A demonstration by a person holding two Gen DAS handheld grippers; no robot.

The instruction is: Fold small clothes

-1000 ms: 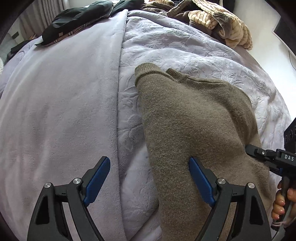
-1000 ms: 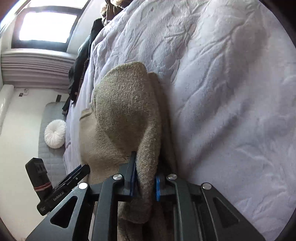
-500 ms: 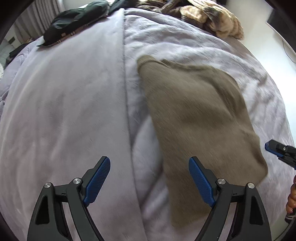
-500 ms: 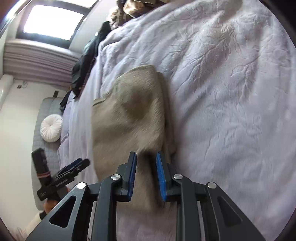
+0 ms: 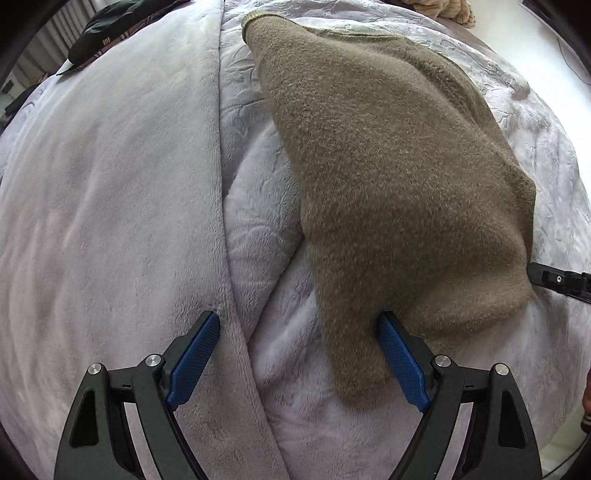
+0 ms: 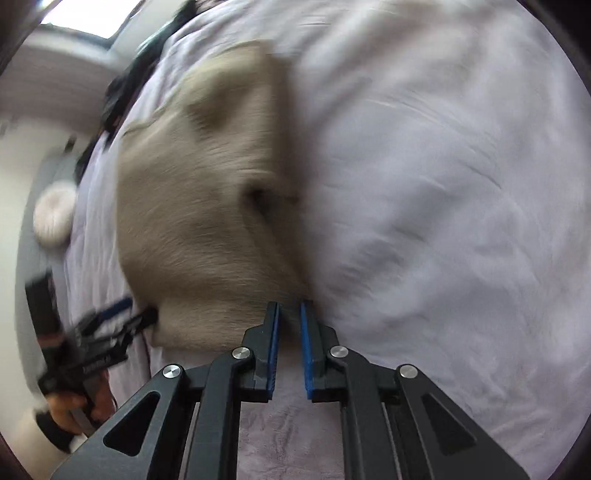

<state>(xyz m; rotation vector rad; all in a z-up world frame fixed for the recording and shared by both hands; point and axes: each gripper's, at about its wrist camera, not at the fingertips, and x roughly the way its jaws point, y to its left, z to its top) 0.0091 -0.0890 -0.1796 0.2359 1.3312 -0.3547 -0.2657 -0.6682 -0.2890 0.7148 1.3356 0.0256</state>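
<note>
An olive-brown knitted sweater (image 5: 388, 177) lies folded lengthwise on the lilac bed cover (image 5: 110, 206). My left gripper (image 5: 299, 358) is open wide, low over the sweater's near left corner; its right finger (image 5: 402, 362) touches the cloth edge. In the blurred right wrist view the sweater (image 6: 199, 206) lies ahead and to the left. My right gripper (image 6: 289, 332) is at the sweater's near right corner, jaws a narrow gap apart with nothing between them. Its tip also shows in the left wrist view (image 5: 554, 280).
A dark garment (image 5: 110, 33) lies at the far left of the bed and a tan striped one (image 5: 443, 7) at the far end. A round white cushion (image 6: 55, 214) sits on a grey seat beside the bed. The bed's right edge drops to a white floor.
My right gripper has let go of the sweater's fold and drawn back; the cloth now lies flat. My left gripper has come down closer to the sweater's near corner.
</note>
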